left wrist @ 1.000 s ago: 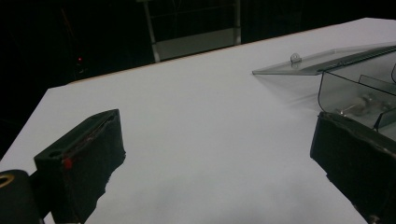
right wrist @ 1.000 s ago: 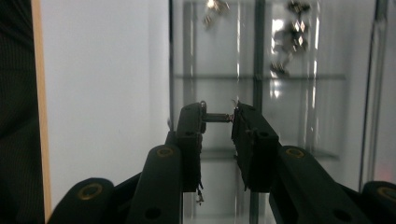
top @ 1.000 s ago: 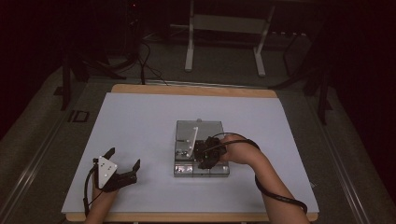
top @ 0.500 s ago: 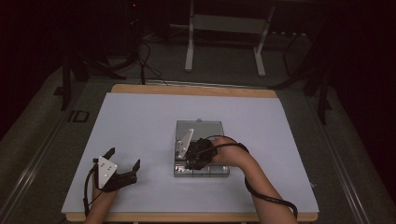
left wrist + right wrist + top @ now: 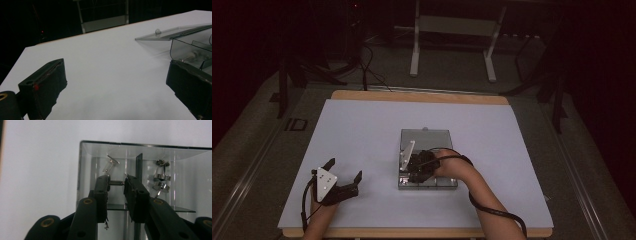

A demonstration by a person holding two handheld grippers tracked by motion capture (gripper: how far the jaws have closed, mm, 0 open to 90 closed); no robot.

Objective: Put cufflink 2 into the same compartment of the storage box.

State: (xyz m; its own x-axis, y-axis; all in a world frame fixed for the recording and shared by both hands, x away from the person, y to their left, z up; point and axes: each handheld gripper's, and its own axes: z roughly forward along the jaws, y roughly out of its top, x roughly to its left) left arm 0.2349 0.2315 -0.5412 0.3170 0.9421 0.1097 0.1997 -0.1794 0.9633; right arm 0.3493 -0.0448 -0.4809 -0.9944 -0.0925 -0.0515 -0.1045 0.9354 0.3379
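Note:
A clear plastic compartment box (image 5: 447, 184) lies mid-table with its lid (image 5: 424, 137) folded flat behind it. My right gripper (image 5: 418, 169) reaches down into the box's near-left part. In the right gripper view its jaws (image 5: 116, 183) are shut on a small silver metal pin (image 5: 115, 183), held crosswise between the pads above a compartment. Another small metal piece (image 5: 111, 161) lies farther in that compartment. Two round-headed silver pieces (image 5: 161, 178) sit in the compartment beyond the divider (image 5: 139, 165). My left gripper (image 5: 344, 169) rests open on the white table, left of the box, holding nothing.
The white table sheet (image 5: 362, 125) spreads wide around the box. In the left gripper view the box wall (image 5: 182, 46) and its lid (image 5: 172, 31) lie to the right, beyond the open jaws (image 5: 117, 82). Dark floor and a metal stand (image 5: 452, 30) lie past the far edge.
My right gripper has shifted left and sunk lower into the box, still closed on the pin. The left gripper has stayed where it was.

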